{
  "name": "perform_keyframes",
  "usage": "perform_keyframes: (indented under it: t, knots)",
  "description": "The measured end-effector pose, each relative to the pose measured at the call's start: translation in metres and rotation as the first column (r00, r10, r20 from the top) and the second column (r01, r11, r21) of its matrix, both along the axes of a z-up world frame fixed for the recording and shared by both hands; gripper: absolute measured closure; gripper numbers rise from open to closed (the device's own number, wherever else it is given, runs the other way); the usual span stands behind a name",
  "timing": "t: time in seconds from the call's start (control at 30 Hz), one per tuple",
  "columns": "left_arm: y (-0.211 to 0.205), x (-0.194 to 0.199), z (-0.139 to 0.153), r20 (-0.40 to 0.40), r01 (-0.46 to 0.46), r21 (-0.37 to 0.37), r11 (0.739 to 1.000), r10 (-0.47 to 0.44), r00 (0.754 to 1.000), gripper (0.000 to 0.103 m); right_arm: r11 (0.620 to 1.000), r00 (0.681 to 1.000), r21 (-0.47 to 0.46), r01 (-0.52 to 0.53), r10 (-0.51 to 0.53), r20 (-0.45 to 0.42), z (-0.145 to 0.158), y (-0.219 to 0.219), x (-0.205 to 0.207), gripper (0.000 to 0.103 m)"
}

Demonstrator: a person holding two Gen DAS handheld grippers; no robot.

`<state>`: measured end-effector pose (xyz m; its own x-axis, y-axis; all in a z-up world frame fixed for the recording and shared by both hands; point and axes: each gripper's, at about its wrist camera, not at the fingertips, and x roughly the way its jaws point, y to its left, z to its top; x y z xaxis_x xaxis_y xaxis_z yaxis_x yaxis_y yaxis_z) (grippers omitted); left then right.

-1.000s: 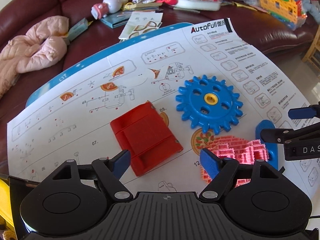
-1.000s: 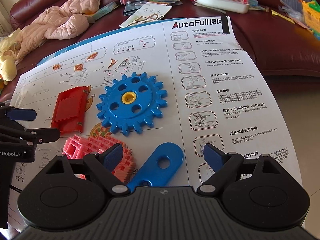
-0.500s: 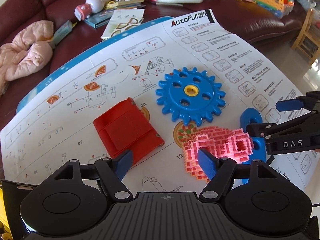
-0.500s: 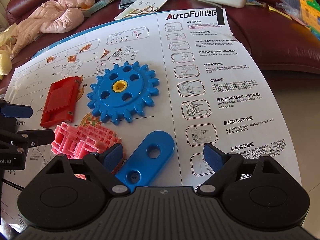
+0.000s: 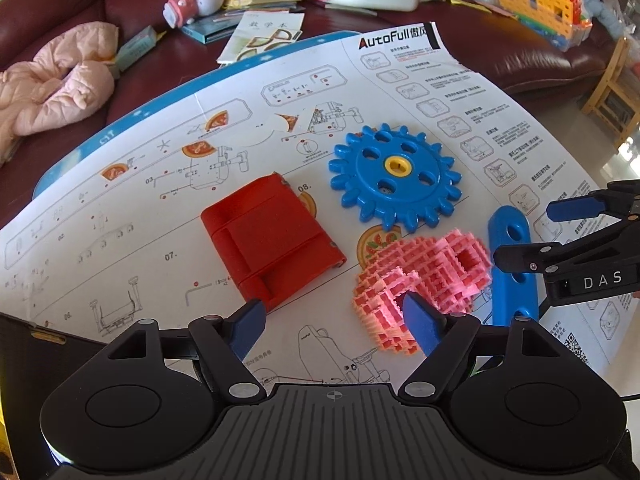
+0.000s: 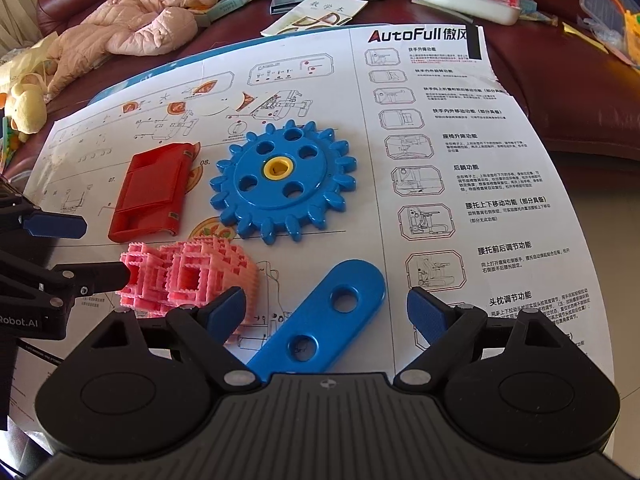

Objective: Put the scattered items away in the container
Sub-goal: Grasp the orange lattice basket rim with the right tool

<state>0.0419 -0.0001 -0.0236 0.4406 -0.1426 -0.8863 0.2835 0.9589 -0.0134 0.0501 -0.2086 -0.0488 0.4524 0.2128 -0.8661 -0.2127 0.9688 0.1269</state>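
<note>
Gaping wide, both empty — the left hand-held gripper [image 5: 334,326], jaws just narrowing, sits near the red block [image 5: 272,240]; the right hand-held gripper [image 6: 326,312] straddles the blue strip [image 6: 320,320].

A dark red leather sofa [image 5: 532,60] curves far ahead of the jaws, sunlit. A wooden chair [image 5: 612,88] stands off to their right on pale glossy floor [image 5: 624,164].

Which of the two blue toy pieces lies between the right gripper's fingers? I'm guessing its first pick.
The flat blue bar with holes. It lies between the open right gripper's fingers, untouched. The blue gear with the yellow hub lies farther up the sheet.
</note>
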Motion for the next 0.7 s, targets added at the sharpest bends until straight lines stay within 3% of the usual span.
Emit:
perform_keyframes:
  t: [0.4, 0.5, 0.7]
  knots:
    - [0.039, -0.023, -0.002, 0.002, -0.057, -0.028, 0.998, 0.057, 0.998, 0.023, 0.990, 0.992, 0.054, -0.126, 0.127, -0.012, 0.005, 0.036, -0.006, 0.013]
    - [0.052, -0.030, -0.007, -0.012, -0.084, 0.006, 0.996, 0.084, 0.996, 0.022, 0.989, 0.991, 0.061, -0.137, 0.137, 0.000, 0.010, 0.041, -0.004, 0.013]
    - [0.058, -0.040, -0.039, -0.133, -0.093, 0.087, 0.992, 0.104, 0.986, 0.036, 0.987, 0.988, 0.052, -0.155, 0.155, -0.005, 0.009, 0.053, 0.002, 0.013]
